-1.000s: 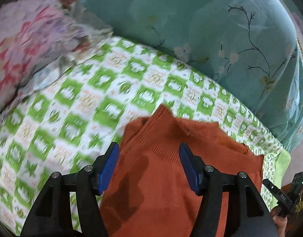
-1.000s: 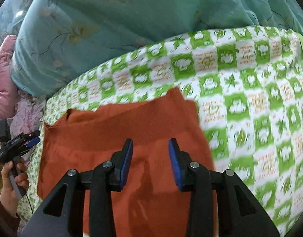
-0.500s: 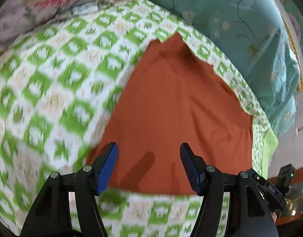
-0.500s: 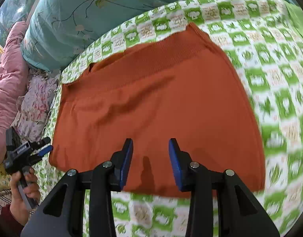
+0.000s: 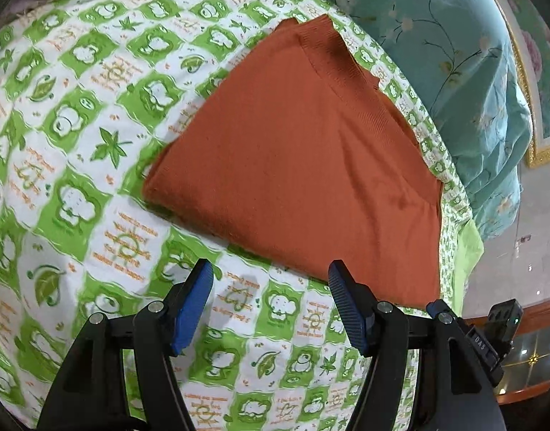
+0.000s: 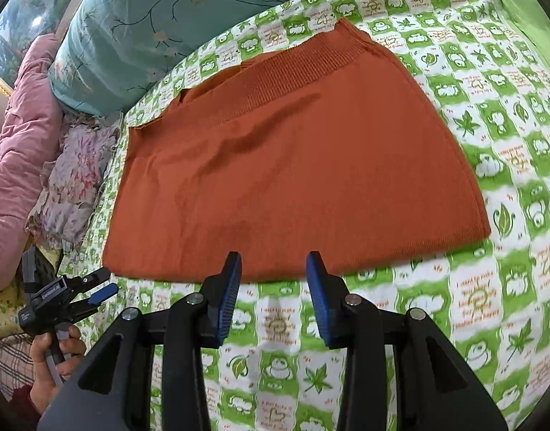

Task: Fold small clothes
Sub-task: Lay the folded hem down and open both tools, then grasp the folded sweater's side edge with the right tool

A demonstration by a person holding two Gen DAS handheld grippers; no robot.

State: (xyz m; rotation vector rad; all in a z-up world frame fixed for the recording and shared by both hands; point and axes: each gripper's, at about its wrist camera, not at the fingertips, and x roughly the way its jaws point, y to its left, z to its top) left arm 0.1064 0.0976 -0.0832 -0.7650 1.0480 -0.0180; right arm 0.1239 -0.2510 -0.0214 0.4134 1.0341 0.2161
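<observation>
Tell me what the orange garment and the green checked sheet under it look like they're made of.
Orange garment: seems a fine knit, matte, with a ribbed band along its far edge; likely cotton or acrylic, can't tell which. Green checked sheet: looks like thin woven printed cotton or a blend, smooth and matte, with cartoon and leaf prints lying flat on the surface.

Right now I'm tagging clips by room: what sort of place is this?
Probably a bedroom: an orange knit garment lies on a green-and-white bedsheet, with a teal floral quilt bunched behind.
</observation>
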